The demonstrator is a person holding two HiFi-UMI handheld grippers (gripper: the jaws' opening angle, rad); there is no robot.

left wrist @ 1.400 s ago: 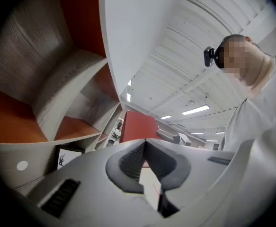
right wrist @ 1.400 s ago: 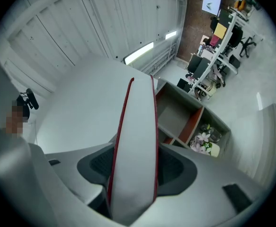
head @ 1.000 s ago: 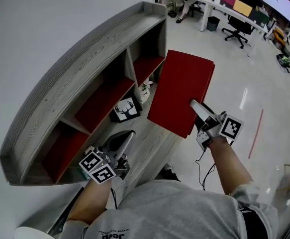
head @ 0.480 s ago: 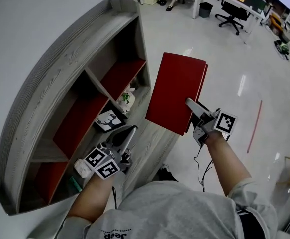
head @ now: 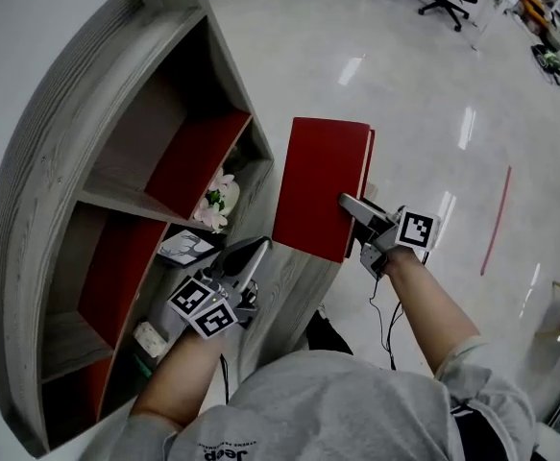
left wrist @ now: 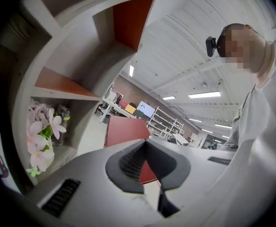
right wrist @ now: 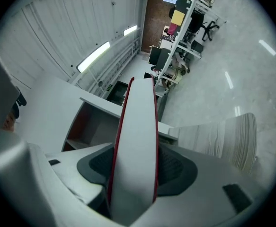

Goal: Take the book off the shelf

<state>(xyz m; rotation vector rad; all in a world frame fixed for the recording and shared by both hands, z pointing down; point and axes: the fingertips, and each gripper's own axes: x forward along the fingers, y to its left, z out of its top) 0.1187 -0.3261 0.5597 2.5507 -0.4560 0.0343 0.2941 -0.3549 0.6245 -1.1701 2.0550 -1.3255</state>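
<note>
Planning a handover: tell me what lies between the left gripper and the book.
In the head view, just a bare strip of the shelf's grey board separates the left gripper from the red book.

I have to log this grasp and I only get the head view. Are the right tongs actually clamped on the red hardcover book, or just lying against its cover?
Observer: Clamped. In the right gripper view the red hardcover book stands edge-on between the right tongs, its white page block showing, with one side of the tongs pressed on each cover.
Operator: Are the left tongs carrying anything?
Observer: No. The left gripper view shows the left tongs shut tip to tip with nothing between them.
Operator: Is the book out of the shelf?
Observer: Yes. The left gripper view shows it out over the floor, apart from the grey wooden shelf.
</note>
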